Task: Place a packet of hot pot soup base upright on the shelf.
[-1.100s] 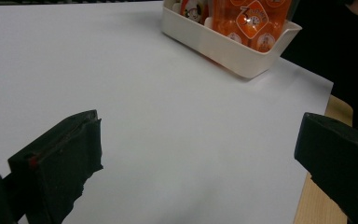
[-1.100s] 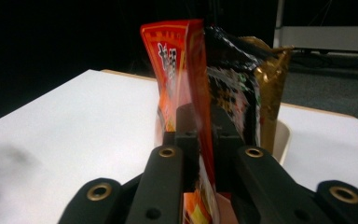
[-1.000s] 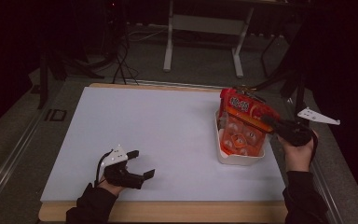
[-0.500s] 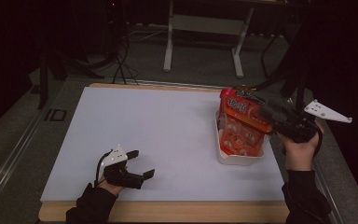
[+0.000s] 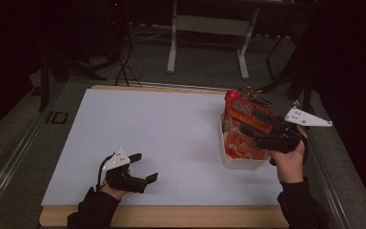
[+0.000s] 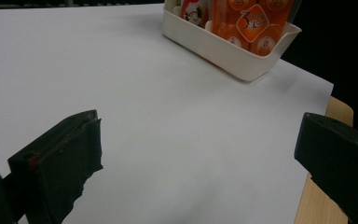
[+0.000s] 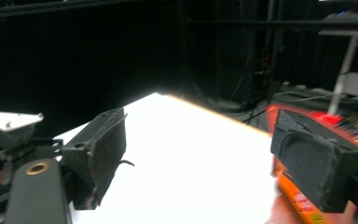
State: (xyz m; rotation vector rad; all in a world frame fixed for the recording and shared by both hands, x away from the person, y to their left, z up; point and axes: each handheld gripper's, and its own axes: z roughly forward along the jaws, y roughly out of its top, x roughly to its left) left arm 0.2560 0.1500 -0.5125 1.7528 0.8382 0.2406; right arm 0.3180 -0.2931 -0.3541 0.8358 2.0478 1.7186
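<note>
The right gripper has just let go — its jaws have been opening and now stand wide with nothing between them, and it has drawn back toward the near right end of the white bin. The red snack packet is left standing in the bin's far end, leaning over the orange packs already inside. That looks like one more item stowed — the placing step seems done. The left gripper rests released on the counter, well to the left of the bin, unmoved.
</note>
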